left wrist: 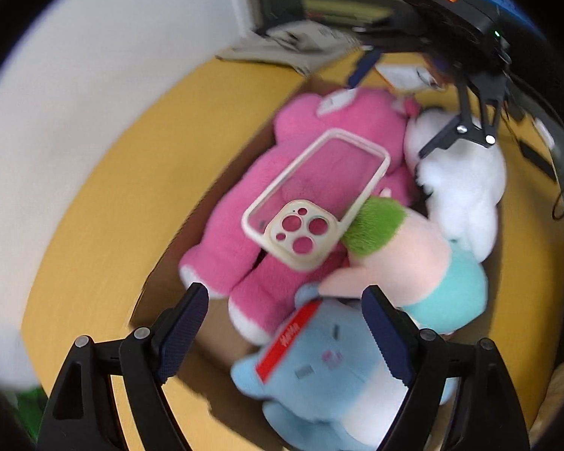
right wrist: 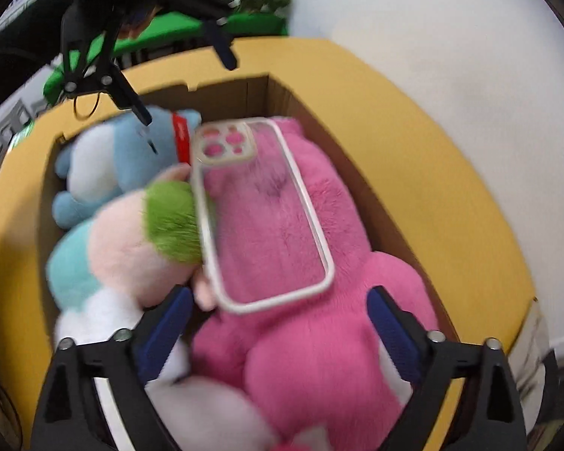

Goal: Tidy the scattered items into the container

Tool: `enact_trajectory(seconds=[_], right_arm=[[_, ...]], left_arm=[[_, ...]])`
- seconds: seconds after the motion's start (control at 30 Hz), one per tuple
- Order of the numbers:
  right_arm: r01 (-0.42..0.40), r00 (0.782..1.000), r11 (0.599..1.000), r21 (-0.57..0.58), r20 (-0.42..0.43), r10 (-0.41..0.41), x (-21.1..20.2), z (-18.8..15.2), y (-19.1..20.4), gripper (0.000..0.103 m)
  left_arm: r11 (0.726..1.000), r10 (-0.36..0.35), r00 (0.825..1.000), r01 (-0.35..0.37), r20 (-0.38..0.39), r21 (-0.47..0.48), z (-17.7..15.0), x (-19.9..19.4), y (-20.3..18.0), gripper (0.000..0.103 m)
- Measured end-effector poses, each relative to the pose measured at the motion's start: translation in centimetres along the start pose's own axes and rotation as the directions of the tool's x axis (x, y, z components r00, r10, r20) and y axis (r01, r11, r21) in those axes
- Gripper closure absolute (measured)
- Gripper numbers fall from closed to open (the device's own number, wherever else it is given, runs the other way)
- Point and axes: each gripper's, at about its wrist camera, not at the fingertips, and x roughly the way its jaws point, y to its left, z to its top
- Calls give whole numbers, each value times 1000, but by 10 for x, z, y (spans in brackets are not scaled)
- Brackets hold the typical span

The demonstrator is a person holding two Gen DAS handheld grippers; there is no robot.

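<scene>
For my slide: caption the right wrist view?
Open right tongs above a phone case lying on the pink plush in the box.

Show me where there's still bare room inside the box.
Bare cardboard floor shows only between the pink plush's feet and the box wall. Elsewhere it's crowded: phone case atop the pink plush, with blue plush, green-haired doll and white plush packed alongside.

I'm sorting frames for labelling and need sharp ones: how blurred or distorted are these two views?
Left wrist view: motion blur smears the pink plush and blue plush; the phone case reads a little crisper; the fisheye bends the cardboard box rim. Right wrist view: similar smear on the phone case and plush, dark vignette at the corners, even lighting, no glare.
</scene>
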Motion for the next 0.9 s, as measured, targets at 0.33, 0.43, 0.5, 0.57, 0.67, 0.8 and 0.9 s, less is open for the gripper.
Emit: enact_trajectory(seconds=[0.33, 0.43, 0.5, 0.57, 0.67, 0.8, 0.9], right_arm=[[256, 939, 910, 326, 142, -314, -109, -36, 109, 0], [290, 901, 815, 501, 143, -409, -115, -52, 145, 0], [277, 883, 749, 602, 149, -445, -116, -59, 170, 0], [264, 866, 686, 678, 147, -479, -118, -66, 194, 0], [282, 843, 620, 732, 119, -524, -125, -75, 224, 0], [318, 842, 588, 744, 63, -536, -124, -86, 251, 0], [325, 840, 585, 743, 57, -540, -131, -94, 266, 0]], left_arm=[[876, 199, 931, -30, 305, -481, -65, -98, -65, 17], [787, 314, 906, -82, 282, -612, -81, -101, -104, 16], [722, 395, 883, -129, 252, -680, -88, -102, -130, 16], [687, 425, 873, -139, 239, -713, -93, -98, -161, 16], [656, 448, 868, -158, 213, -738, -96, -94, -192, 16], [630, 469, 858, -158, 210, -761, -100, -93, -229, 16], [625, 451, 861, -119, 234, -771, -101, -89, -246, 16]])
